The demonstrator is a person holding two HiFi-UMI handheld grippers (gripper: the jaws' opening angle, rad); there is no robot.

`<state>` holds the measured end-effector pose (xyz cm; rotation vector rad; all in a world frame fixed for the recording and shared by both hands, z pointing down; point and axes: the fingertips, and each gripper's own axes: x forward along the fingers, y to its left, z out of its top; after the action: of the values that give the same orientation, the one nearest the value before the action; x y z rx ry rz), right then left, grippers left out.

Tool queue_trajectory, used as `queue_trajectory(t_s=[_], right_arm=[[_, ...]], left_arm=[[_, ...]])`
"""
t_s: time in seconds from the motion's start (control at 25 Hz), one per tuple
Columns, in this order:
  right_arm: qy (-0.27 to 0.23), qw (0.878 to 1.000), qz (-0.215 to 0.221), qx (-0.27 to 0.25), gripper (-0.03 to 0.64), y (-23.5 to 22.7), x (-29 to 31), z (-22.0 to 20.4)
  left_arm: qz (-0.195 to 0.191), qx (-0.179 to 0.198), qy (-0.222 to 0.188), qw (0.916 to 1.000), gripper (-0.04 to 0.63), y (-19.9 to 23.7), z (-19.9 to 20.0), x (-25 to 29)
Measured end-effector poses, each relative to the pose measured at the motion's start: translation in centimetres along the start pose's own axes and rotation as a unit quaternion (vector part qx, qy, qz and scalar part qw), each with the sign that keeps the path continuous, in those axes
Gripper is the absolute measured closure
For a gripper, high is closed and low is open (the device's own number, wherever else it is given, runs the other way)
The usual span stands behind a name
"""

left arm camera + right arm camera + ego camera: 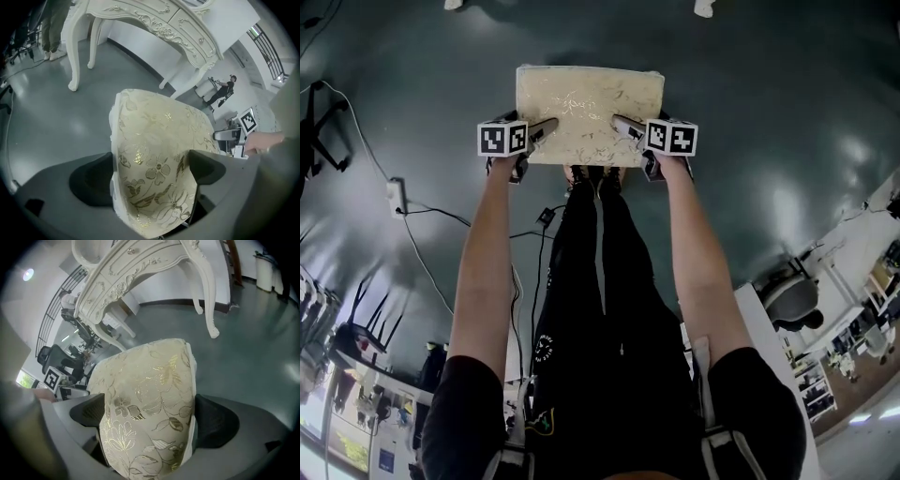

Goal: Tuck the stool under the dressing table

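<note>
left gripper [150, 177]: both fingers [89, 180] clamped on the stool [157, 126], with its cream-and-gold floral seat edge filling the gap between them. right gripper [152, 417]: same, fingers [216, 420] clenched on the opposite seat edge. Head view: the 2 sets of fingertips angle inward toward each other over the near half of the seat top, 1 per side, and the rest of the seat lies ahead of them. Behind the fingers, the person's shoes [595, 176] sit just beside the seat's near edge. Past the fingertips, beyond the stool's far edge, there is grey floor [56, 112], then the white carved dressing table [157, 21] on curved legs. The stool is apart from it, not under it. Left of the left fingers, a cable [427, 253] and a power strip [397, 195] lie on the floor. Can't tell whether the stool's legs touch the floor.
</note>
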<state>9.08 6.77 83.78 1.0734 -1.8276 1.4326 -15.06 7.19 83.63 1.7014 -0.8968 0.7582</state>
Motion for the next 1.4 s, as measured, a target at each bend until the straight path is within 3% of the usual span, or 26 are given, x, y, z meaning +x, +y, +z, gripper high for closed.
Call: queue_trajectory(t_s=[0.28, 0.76, 1.04, 1.4], right_arm=[[-0.006, 0.999, -0.031, -0.009, 0.021, -0.6, 0.1, 0.0], [-0.028, 0.999, -0.028, -0.027, 0.021, 0.3, 0.2, 1.2], [-0.06, 0.997, -0.034, -0.03, 0.021, 0.0, 0.1, 4.5], [-0.018, 0.999, -0.012, -0.035, 0.026, -0.2, -0.6, 2.6]], left_arm=[[0.011, -0.005, -0.013, 0.9998, 0.083, 0.0, 0.1, 0.1], [0.017, -0.028, -0.06, 0.9977, 0.08, -0.8, -0.1, -0.2], [0.029, -0.029, -0.092, 0.9949, 0.078, -0.7, 3.0, 0.0], [0.019, -0.031, -0.055, 0.9978, 0.078, -1.1, 1.4, -0.3]])
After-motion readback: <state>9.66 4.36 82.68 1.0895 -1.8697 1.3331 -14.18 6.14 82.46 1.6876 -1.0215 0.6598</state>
